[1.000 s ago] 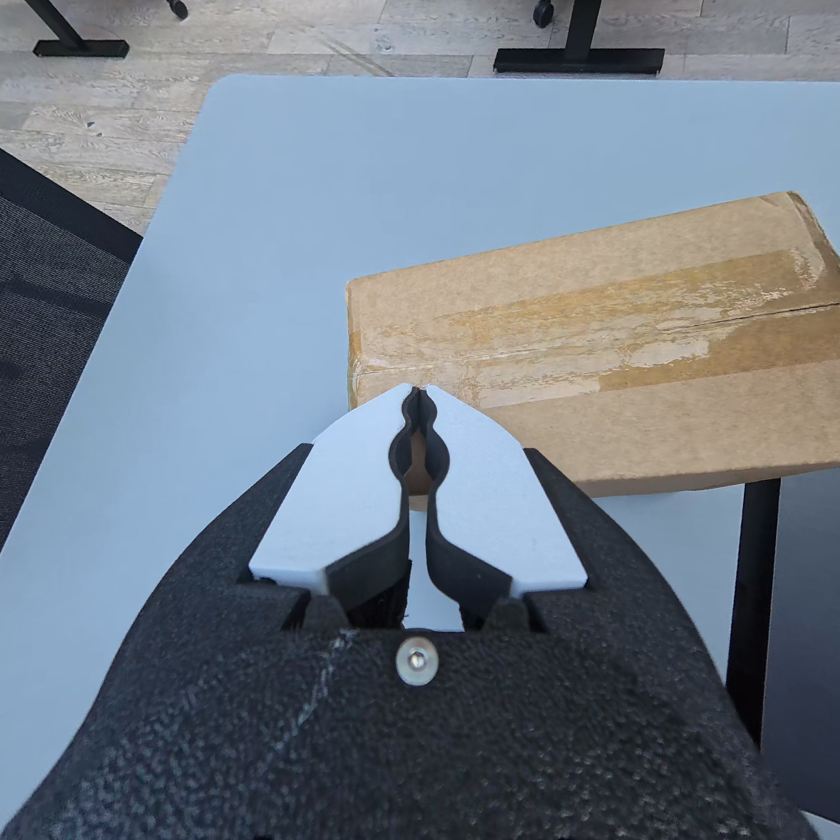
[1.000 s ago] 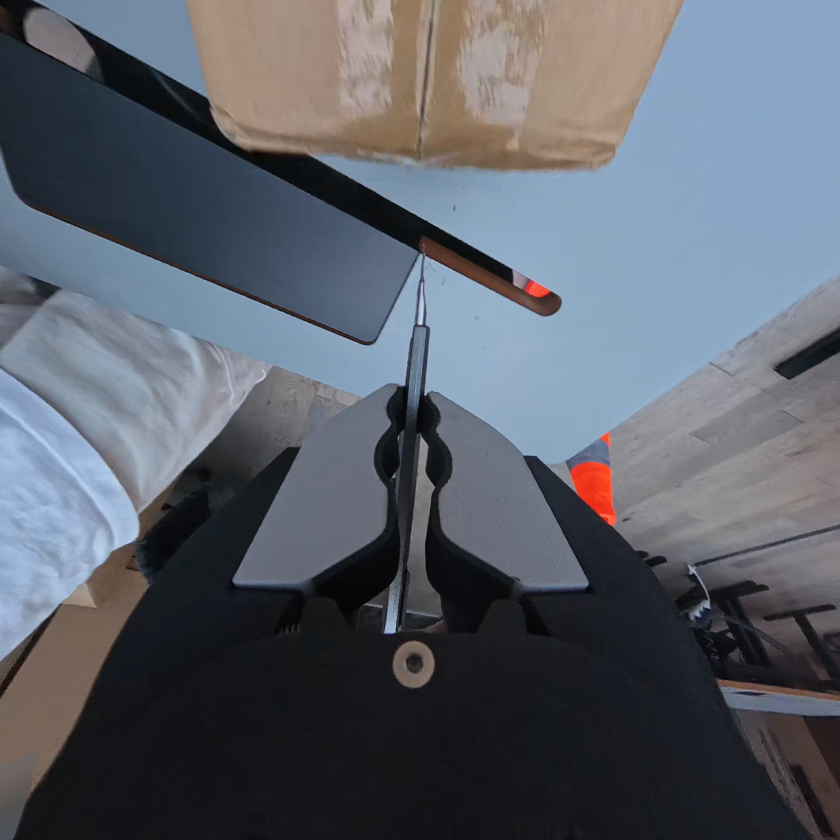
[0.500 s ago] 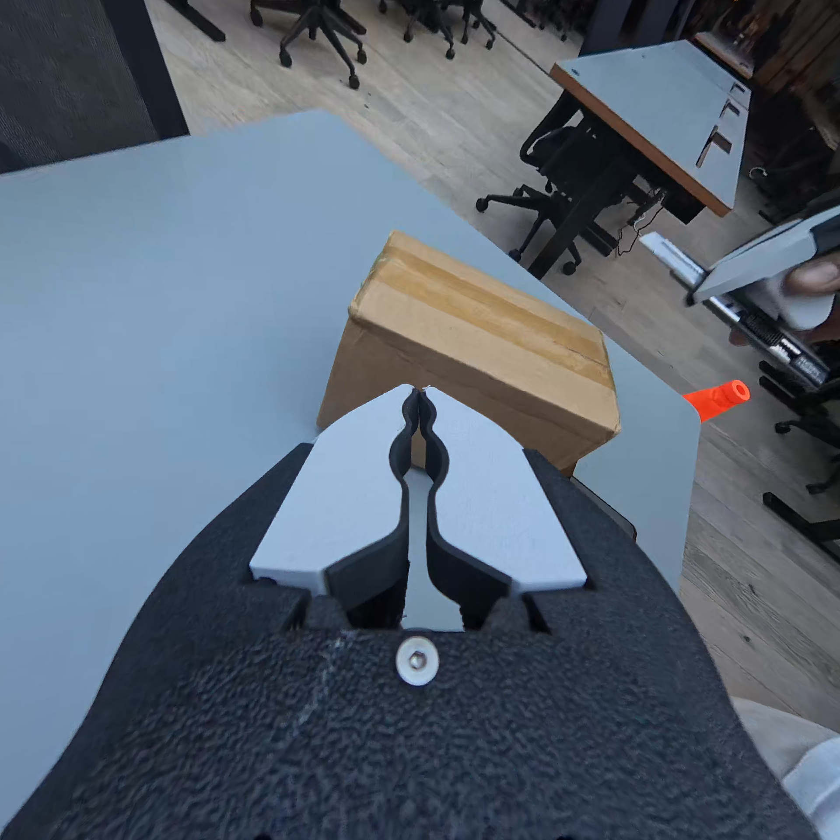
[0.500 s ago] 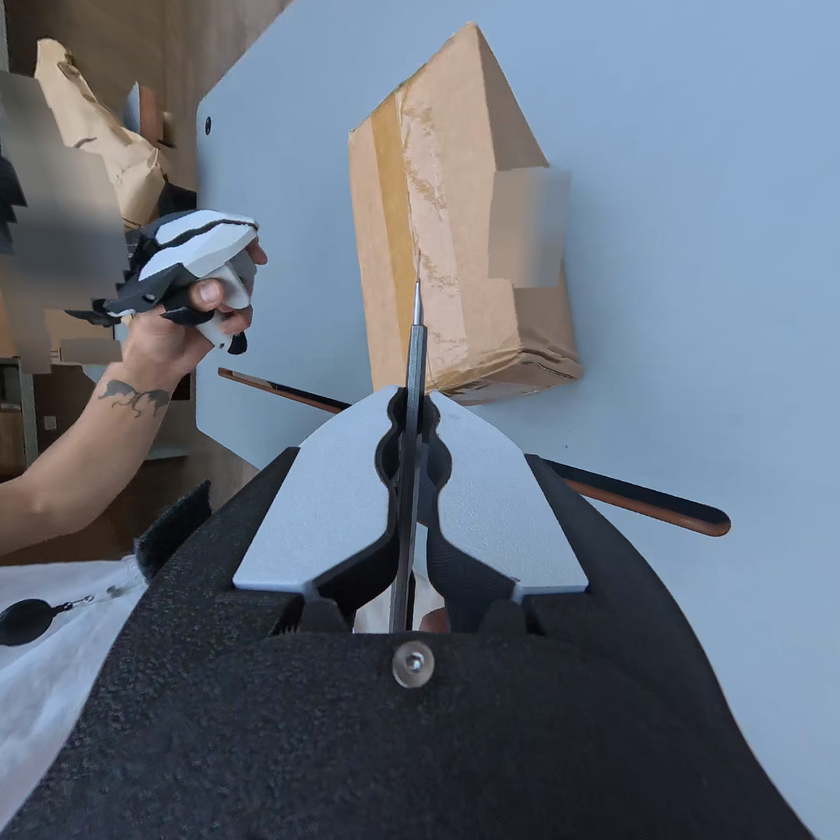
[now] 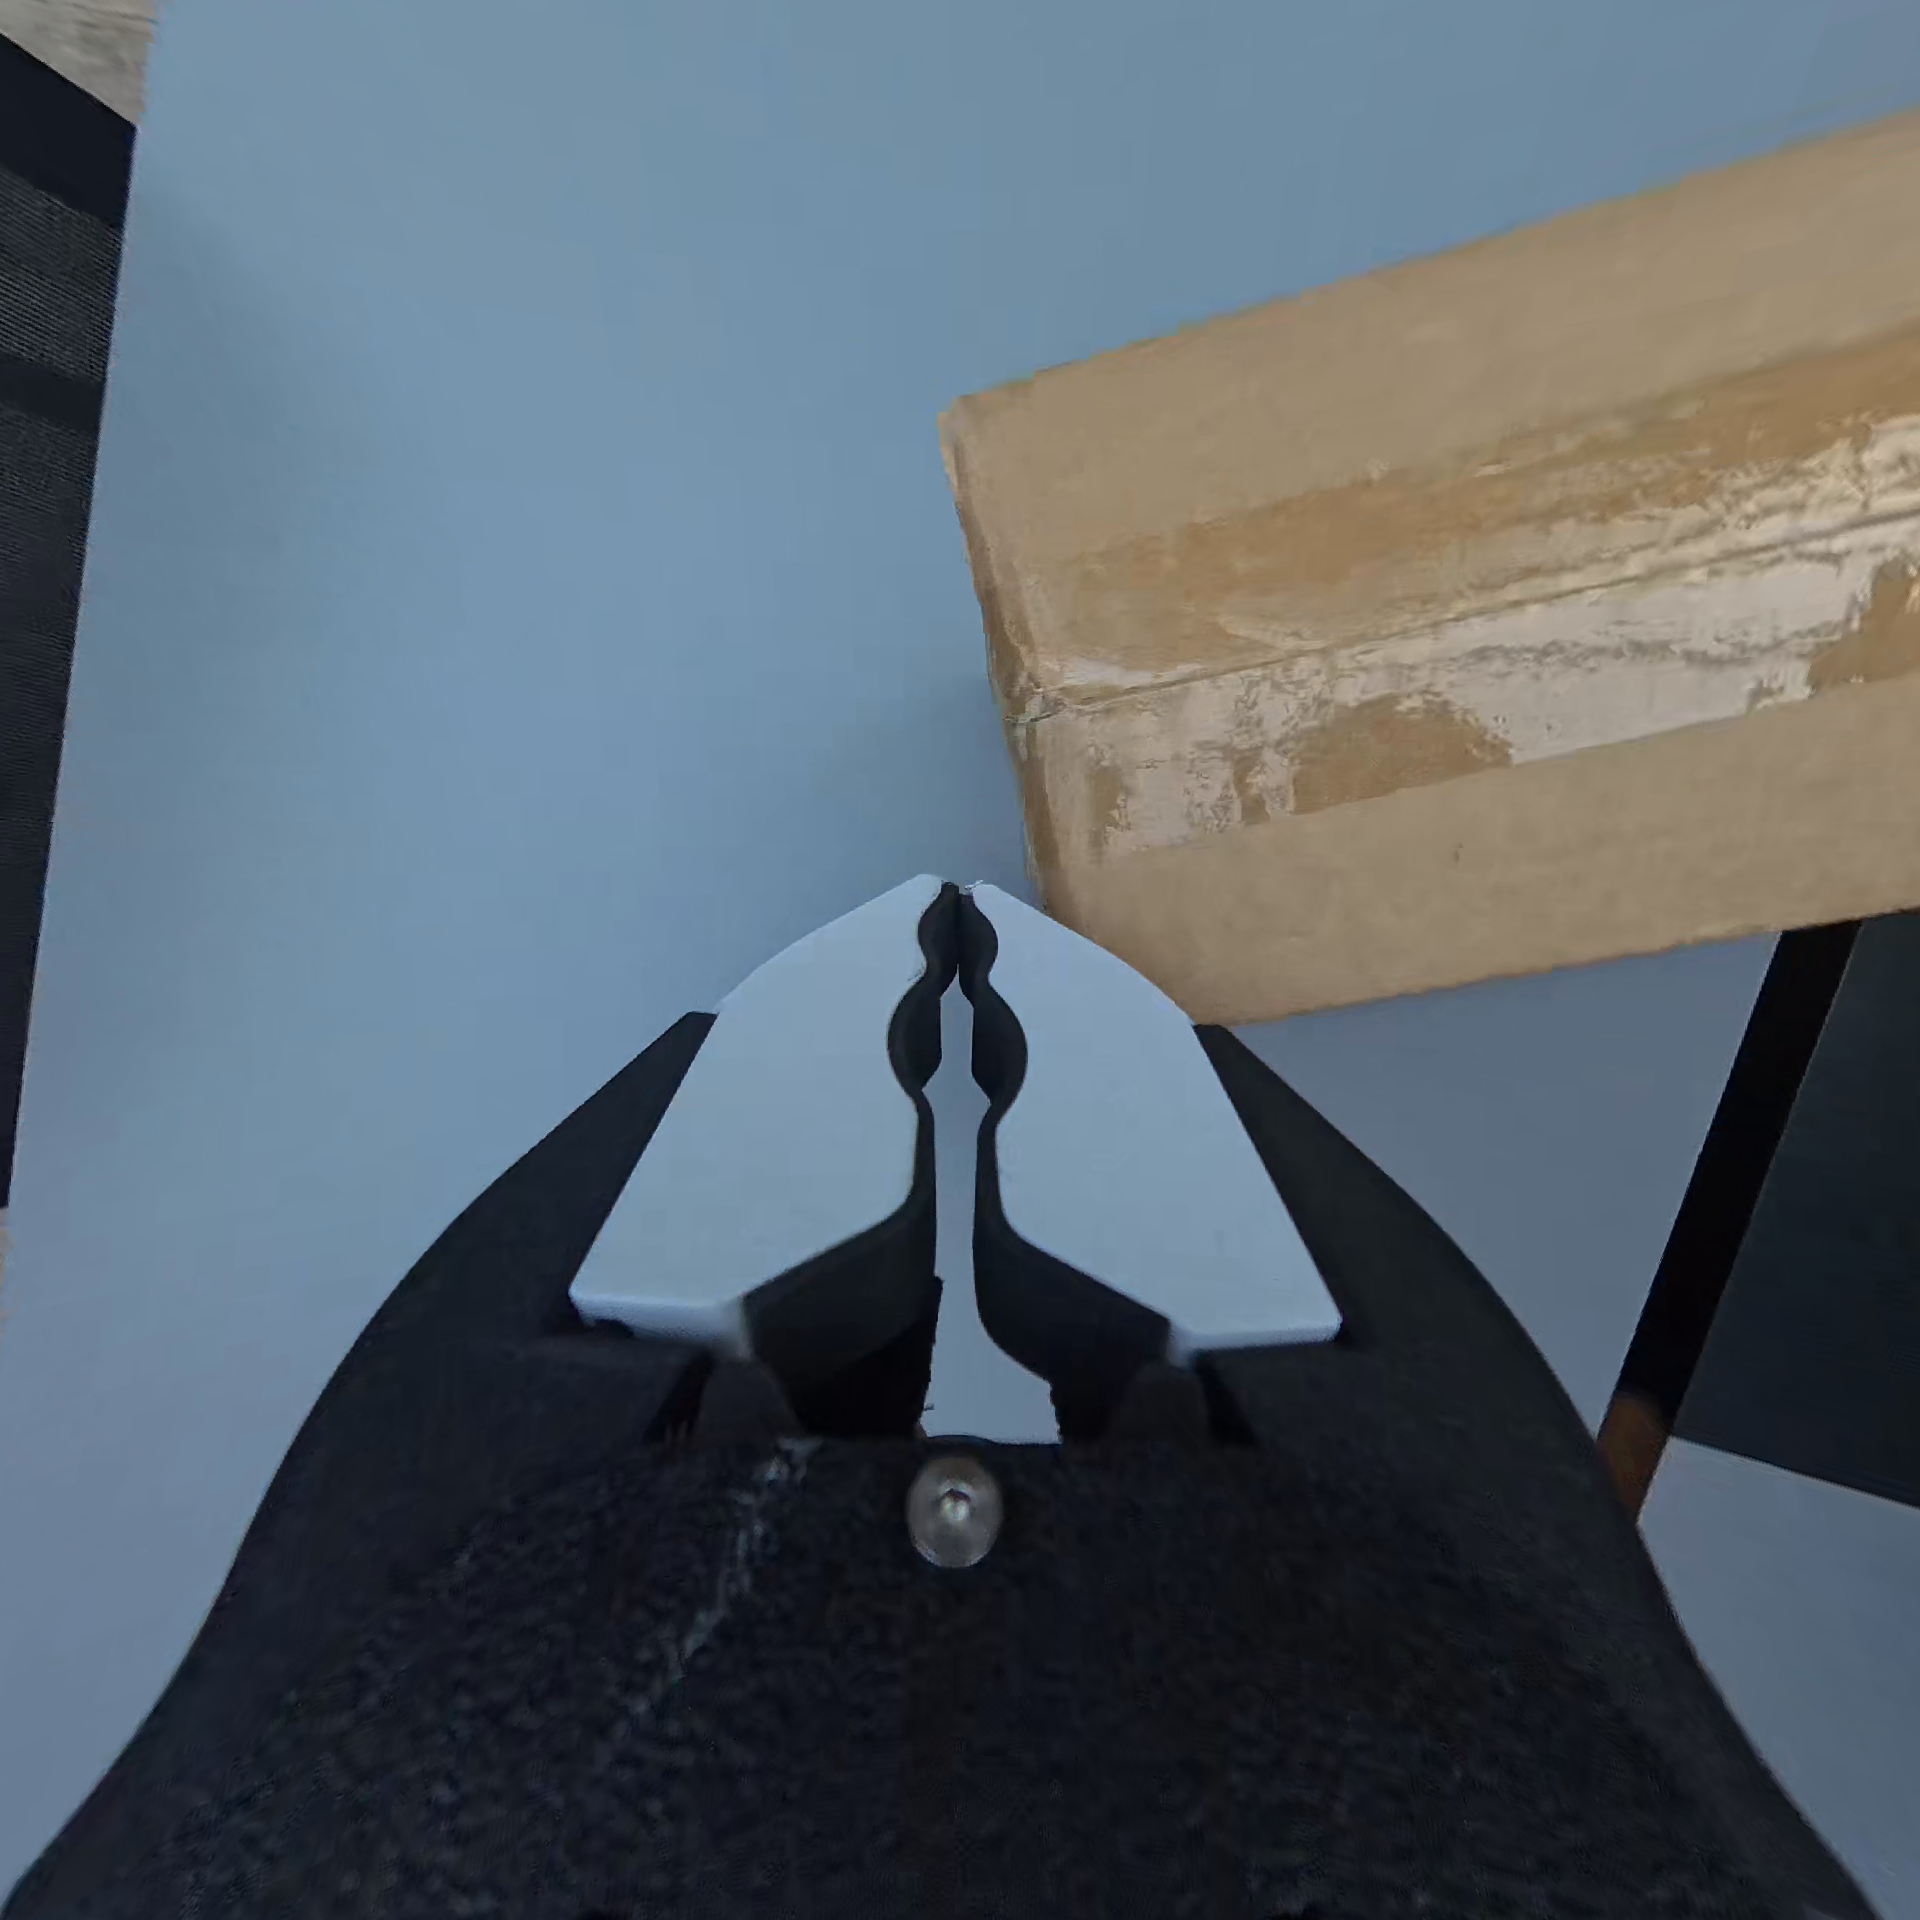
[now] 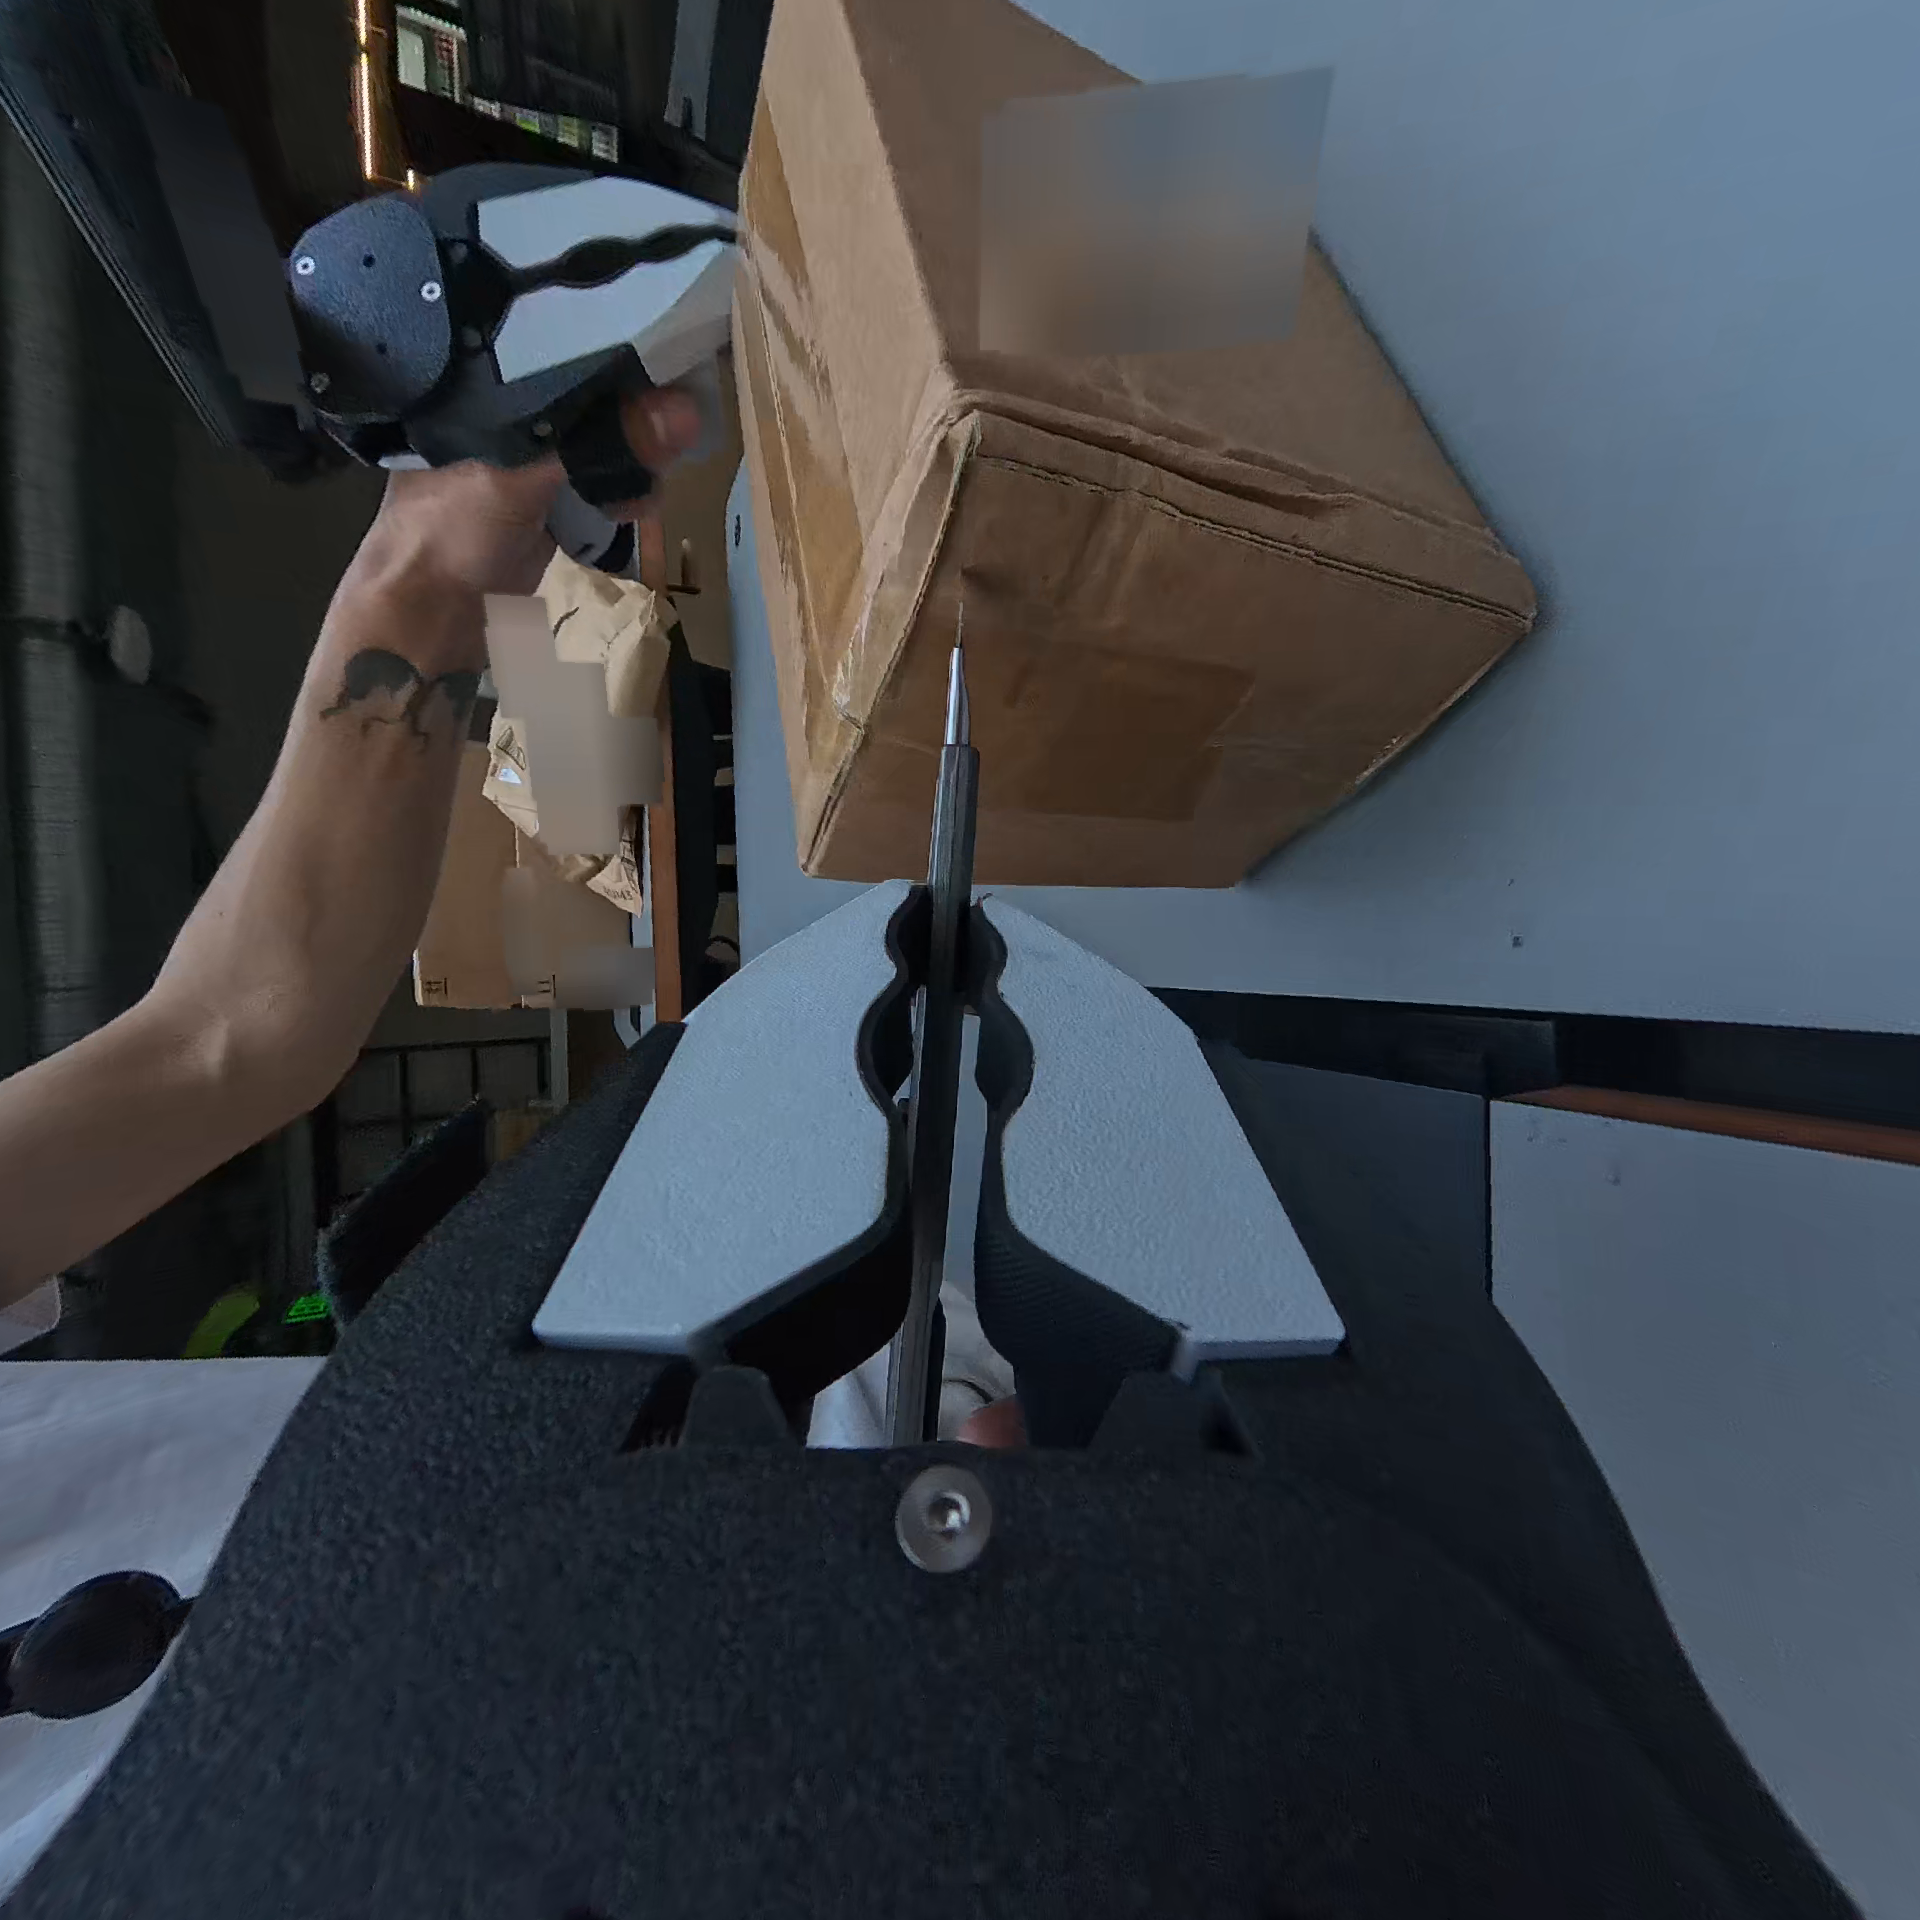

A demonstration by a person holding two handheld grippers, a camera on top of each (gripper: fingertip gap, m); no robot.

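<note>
The right gripper [image 6: 943, 904] clamps a thin pointed metal tool [image 6: 951, 790], tip at 12 o'clock toward a taped cardboard box [image 6: 1143, 644] on the grey table [image 6: 1662, 520]; its label is blurred. The left gripper [image 5: 958, 891], fingers pressed together and empty, is just beside the box's corner.

Pale blue-grey table [image 5: 520, 520], dim shelving [image 6: 499, 94] behind — black chair [image 5: 52, 520]
</note>
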